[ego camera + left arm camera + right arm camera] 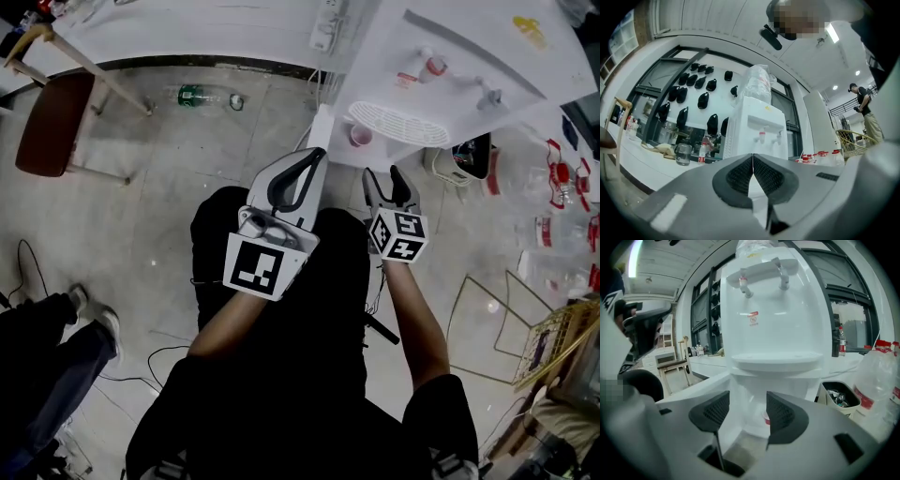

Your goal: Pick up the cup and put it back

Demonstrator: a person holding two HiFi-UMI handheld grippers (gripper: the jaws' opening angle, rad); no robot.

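A small red and white cup point(359, 136) stands in the low recess of the white water dispenser point(469, 56), under its drip tray point(400, 124). In the right gripper view the cup point(765, 418) shows low between the jaws, partly hidden by the right pad. My right gripper point(384, 176) point(747, 409) is open, empty, and short of the dispenser point(773, 333). My left gripper point(312, 157) point(752, 158) is shut on nothing, its tips pressed together, and points at the dispenser point(757, 129) from the left.
A wooden chair point(56, 122) and a plastic bottle point(208, 97) are on the floor at the left. A waste bin point(464, 159) point(841, 397) and several water bottles point(562, 234) stand right of the dispenser. A wire rack point(497, 323) lies nearby. Another person's legs point(56, 347) are at the left.
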